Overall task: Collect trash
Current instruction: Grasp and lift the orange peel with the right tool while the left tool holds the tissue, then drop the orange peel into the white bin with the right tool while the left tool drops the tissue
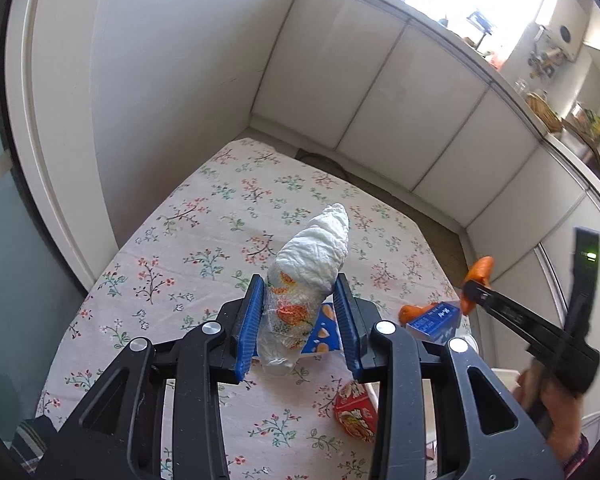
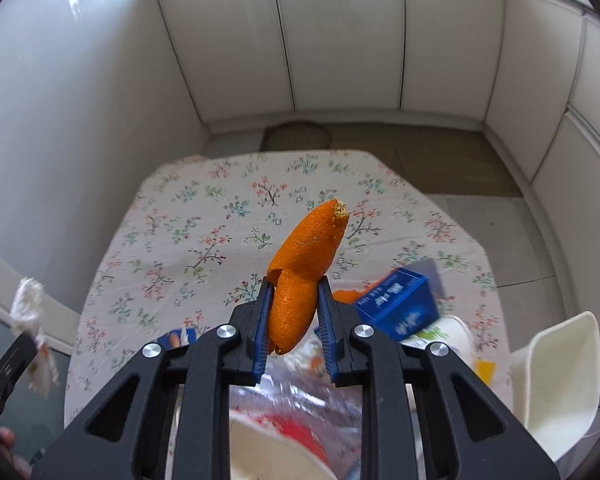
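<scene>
My left gripper point(image 1: 300, 300) is shut on a crumpled white tissue wrapped in clear printed plastic point(image 1: 312, 264), held above the floral table point(image 1: 204, 240). It also shows at the left edge of the right wrist view point(image 2: 30, 312). My right gripper point(image 2: 294, 300) is shut on an orange peel point(image 2: 304, 272), held above the table point(image 2: 204, 232); its tip shows in the left wrist view point(image 1: 480, 272). On the table lie a blue carton point(image 2: 396, 304), another piece of orange peel point(image 1: 414, 312), a blue printed wrapper point(image 1: 324, 334) and a red printed packet point(image 1: 354, 410).
A white bin point(image 2: 556, 384) stands at the table's right edge. A paper cup point(image 2: 276, 452) and clear plastic point(image 2: 300, 392) lie below my right gripper. White cabinet panels point(image 2: 340, 40) surround the table on the far and right sides, a wall on the left.
</scene>
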`<state>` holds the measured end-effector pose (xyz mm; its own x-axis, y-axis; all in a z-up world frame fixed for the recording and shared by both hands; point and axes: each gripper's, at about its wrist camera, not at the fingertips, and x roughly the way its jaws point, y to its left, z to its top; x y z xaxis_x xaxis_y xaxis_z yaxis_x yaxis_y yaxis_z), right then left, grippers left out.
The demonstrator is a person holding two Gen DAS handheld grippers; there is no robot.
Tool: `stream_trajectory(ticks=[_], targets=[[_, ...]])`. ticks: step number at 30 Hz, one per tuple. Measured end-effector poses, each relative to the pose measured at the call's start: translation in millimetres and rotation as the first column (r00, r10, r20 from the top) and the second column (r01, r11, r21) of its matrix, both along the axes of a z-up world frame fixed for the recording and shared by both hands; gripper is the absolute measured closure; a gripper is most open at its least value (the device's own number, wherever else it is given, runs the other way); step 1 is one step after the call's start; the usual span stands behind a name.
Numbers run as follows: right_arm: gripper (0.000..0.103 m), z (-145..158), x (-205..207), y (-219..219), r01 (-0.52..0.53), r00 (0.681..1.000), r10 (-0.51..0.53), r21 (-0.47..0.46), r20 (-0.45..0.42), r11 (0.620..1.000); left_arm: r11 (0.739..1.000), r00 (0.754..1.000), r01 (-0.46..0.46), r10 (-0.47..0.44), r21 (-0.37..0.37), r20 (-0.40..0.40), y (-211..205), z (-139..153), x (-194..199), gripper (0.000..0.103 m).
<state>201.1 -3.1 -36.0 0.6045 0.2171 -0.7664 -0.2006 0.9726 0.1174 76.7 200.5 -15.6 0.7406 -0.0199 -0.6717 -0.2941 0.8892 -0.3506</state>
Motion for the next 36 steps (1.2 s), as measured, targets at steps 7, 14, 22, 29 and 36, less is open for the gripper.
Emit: stream_trajectory(ticks=[7, 14, 22, 29, 36], targets=[[0.081, 29.8, -54.6, -39.8, 0.009, 0.992, -0.009, 0.004, 0.126, 1.0, 0.995, 0.996, 0.075, -0.079, 0.072, 0.051, -38.5, 17.3, -10.8, 0.069], [0.081, 46.5, -97.1, -89.1, 0.048, 0.978, -0.047, 0.002, 0.202, 0.999, 0.983, 0.984, 0.139, -0.15, 0.119, 0.097, -80.1, 30.8, -20.2, 0.069], [0.081, 53.5, -131.6, -154.0, 0.129, 0.962, -0.117, -0.033, 0.248, 0.991, 0.961, 0.965, 0.221, -0.24, 0.167, 0.106, -136.9, 28.8, -32.7, 0.069], [0.081, 46.1, -150.9, -214.6, 0.218, 0.949, -0.206, -0.024, 0.24, 0.976, 0.935, 0.946, 0.294, -0.314, 0.196, 0.079, -183.7, 21.7, -34.2, 0.069], [0.081, 25.9, -154.7, -271.3, 0.324, 0.929, -0.308, -0.047, 0.206, 0.945, 0.895, 0.918, 0.369, -0.394, 0.249, 0.055, -236.0, 18.5, -31.4, 0.069]])
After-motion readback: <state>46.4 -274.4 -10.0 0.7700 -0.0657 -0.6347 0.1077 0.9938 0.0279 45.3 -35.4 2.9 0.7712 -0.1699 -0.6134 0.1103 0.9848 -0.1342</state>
